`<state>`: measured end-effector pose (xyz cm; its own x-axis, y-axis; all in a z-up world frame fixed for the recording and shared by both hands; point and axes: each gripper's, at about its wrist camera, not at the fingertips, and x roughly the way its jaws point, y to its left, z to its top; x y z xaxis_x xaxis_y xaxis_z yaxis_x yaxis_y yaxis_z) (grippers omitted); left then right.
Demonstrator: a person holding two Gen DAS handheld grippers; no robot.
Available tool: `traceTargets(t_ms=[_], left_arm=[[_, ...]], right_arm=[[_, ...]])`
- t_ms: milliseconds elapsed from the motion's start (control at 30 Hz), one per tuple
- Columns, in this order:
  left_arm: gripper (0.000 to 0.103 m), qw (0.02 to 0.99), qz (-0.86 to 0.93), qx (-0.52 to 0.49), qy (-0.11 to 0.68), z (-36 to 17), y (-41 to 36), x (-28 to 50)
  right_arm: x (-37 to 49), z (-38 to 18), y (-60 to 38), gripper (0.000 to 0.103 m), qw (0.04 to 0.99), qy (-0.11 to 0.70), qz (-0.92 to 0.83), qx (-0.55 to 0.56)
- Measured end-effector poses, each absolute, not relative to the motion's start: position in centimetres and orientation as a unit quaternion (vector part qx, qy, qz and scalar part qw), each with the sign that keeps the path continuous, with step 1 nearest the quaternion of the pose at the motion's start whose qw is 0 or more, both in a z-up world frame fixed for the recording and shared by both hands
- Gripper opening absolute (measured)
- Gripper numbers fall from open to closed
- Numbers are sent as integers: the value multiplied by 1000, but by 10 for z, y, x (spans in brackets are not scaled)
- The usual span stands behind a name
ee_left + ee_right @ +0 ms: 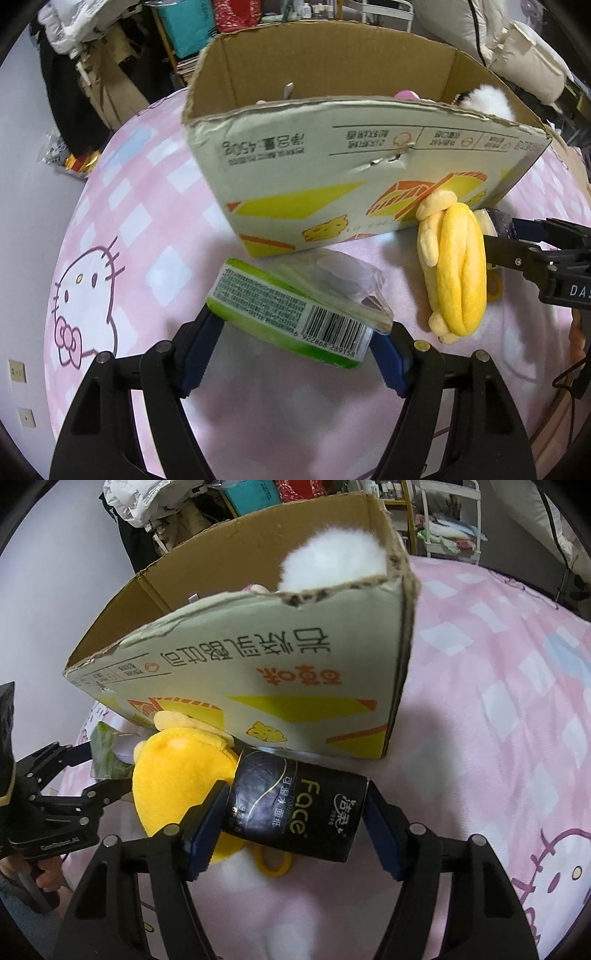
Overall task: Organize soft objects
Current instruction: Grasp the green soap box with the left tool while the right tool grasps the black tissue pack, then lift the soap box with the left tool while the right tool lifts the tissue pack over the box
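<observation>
1. The left gripper [291,354] is clamping both blue pads onto the green tissue pack [295,314], which is lying on the pink bedspread [122,229] just in front of the cardboard box [332,155].
2. The right gripper [295,823] is closing around the black tissue pack [295,805]; its left pad is touching, but whether the right one is pressing yet I cannot tell.
3. The yellow plush toy [177,775] is lying between the two packs, touching the black one and leaning against the box's front wall.
4. Risk, as I judge it: both packs are soft and slippery in their wrap, so a grip near one end could be letting the pack sag or slide out during a lift.
5. The box wall is standing high and close, so a low carry could be knocking it or pushing it away.
6. Lifting the black pack could be dragging the plush along.
7. Count: two tissue packs, one yellow plush, one box, with a white fluffy toy [332,557] and something pink showing inside.
</observation>
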<state>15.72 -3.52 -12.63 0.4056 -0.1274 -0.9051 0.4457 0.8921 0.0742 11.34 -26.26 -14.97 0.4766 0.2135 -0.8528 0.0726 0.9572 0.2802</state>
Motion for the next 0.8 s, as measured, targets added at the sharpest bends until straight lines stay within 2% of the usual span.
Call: traceTargets(t_ms=[367, 800], left_arm=[[74, 839, -129, 144, 509, -119, -27, 139], [73, 872, -82, 122, 467, -89, -11, 105]], right_arm=[[107, -140, -260, 74, 858, 502, 18, 106], [75, -96, -250, 74, 903, 423, 13, 70]])
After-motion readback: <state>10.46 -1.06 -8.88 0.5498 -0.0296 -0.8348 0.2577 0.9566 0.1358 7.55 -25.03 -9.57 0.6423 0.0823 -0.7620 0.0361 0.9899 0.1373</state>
